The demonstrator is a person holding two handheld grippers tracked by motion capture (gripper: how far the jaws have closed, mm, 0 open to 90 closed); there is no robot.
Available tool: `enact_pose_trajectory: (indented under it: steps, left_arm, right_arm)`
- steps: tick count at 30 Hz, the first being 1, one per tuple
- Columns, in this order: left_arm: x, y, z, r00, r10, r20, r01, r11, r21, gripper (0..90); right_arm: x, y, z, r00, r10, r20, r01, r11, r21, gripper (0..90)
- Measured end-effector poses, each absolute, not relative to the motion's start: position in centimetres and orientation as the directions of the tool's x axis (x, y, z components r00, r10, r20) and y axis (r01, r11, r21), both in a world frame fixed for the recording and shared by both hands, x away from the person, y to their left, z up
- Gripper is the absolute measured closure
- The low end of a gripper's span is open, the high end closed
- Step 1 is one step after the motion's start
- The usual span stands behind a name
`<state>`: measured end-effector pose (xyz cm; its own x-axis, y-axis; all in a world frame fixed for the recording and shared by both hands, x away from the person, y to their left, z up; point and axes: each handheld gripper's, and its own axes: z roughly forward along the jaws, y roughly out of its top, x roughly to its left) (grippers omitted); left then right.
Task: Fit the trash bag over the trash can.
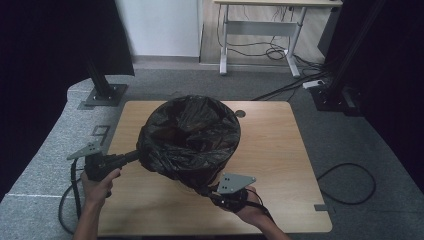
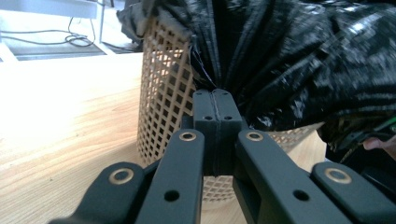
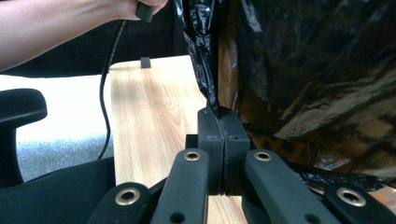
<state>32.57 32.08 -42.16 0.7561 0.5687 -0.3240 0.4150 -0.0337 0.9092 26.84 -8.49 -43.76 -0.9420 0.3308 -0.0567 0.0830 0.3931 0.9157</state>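
Note:
A black plastic bag (image 1: 190, 135) lines a tan lattice bin (image 2: 163, 102) that stands mid-table, its edge folded down over the rim. My left gripper (image 1: 135, 156) reaches in from the left, shut on a gathered fold of the bag (image 2: 219, 70) at the bin's left side. My right gripper (image 1: 207, 192) sits at the bin's near side, shut on the bag's lower hem (image 3: 205, 70); the plastic runs up from its closed jaws. In the left gripper view the bag (image 2: 303, 60) hangs in pleats over the lattice. The bin's inside is dark.
The wooden table (image 1: 280, 150) has bare surface to the right of the bin and along its front edge. A black frame post (image 1: 102, 85) stands at the back left, and a white desk (image 1: 260, 30) with cables is behind. A black chair arm (image 3: 18, 107) is nearby.

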Motion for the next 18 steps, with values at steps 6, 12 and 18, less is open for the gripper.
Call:
enact_pose_trajectory:
  steps: [6,12,18]
  left_arm:
    - [33.3,31.4,-42.6,0.741,0.588,-0.324,0.439,-0.059,0.897,89.8]
    - [34.0,30.9,-43.6,0.709,0.618,-0.339,0.487,-0.081,0.87,89.8]
    - [35.2,29.8,-44.8,0.672,0.639,-0.374,0.543,-0.082,0.836,89.8]
  right_arm:
    - [27.8,-8.5,-45.0,-0.933,0.359,-0.026,0.123,0.385,0.915,87.9]
    - [28.7,-8.7,-46.8,-0.916,0.402,-0.003,0.174,0.402,0.899,87.9]
    - [30.1,-9.5,-49.1,-0.905,0.422,0.049,0.236,0.403,0.884,87.8]
